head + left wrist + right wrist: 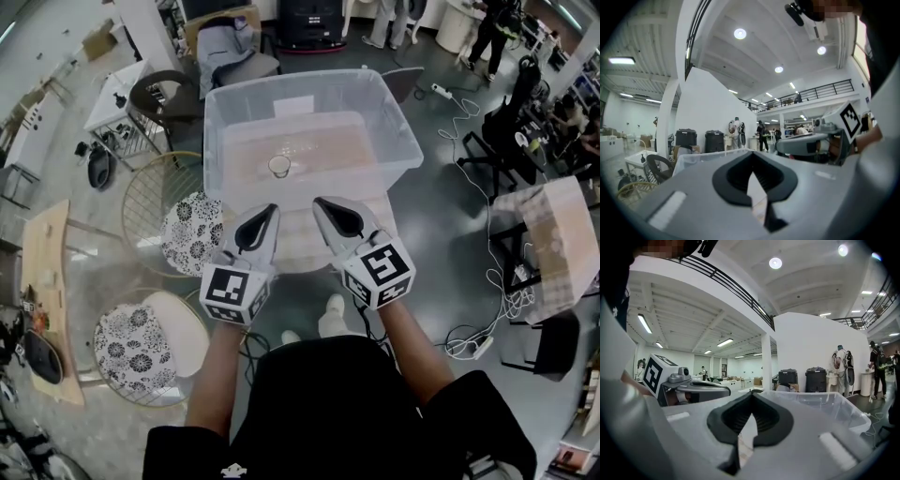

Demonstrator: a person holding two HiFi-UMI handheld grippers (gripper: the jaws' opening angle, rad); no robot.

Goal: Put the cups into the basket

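Small pale table (298, 242) dead centre, and just one thing stands on it: the clear plastic basket (398, 141), upright and covering most of the top (only a strip of bare tabletop shows at the near edge). Under all of it is the glossy grey floor (441, 253). At the left, the first floral chair (192, 234) stands just beside the table, with the second floral chair (141, 349) closer in. White cables (511, 295) trail across the floor at the right.

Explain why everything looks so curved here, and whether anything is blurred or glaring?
Head view: a wide lens bows straight lines around the clear basket, evenly lit. Left gripper view: dark rounded corners, the ceiling lamp glares, the close jaws look soft. Right gripper view: same bulge; the balcony railing curves.
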